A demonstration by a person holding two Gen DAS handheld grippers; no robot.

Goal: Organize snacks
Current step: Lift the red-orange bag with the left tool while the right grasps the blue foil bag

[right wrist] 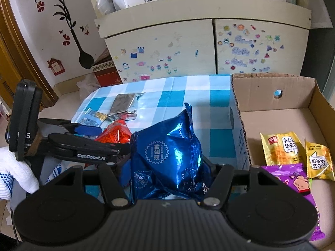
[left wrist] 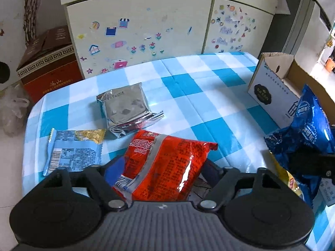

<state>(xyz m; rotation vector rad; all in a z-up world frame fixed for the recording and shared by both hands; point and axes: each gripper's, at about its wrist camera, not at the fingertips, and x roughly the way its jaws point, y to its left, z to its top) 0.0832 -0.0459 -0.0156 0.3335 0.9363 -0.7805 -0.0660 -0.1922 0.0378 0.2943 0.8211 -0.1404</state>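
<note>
two packets are up off the checked cloth, one in each of your grippers. your left gripper [left wrist: 161, 167] has its fingers closed on the red packet [left wrist: 167, 167], whose lower end is hidden behind the gripper body. your right gripper [right wrist: 167, 167] is clamped on the blue foil bag [right wrist: 167, 152]; its fingertips are buried behind the crinkled foil and hard to make out. from the right wrist, the left gripper [right wrist: 94, 138] shows side-on at the left, the red packet [right wrist: 115, 136] poking past it.

beyond the red packet, a pale blue packet [left wrist: 73, 150] lies flat near the left edge of the table [left wrist: 188, 79], with a silver foil packet [left wrist: 125, 108] just behind it, the two close but whether they touch is unclear. the far half of the cloth shows bare checks up to the stickered cabinet [left wrist: 146, 31].

at the right, the cardboard box [right wrist: 272, 96] stands open at the table's right side, its near rim cut off by the frame. two yellow packets [right wrist: 280, 148] and a purple packet [right wrist: 293, 184] lie inside toward its near end, the purple one partly hidden by your gripper; bare floor shows toward its far wall. a brown carton [left wrist: 48, 67] sits on the floor past the table's left corner.
</note>
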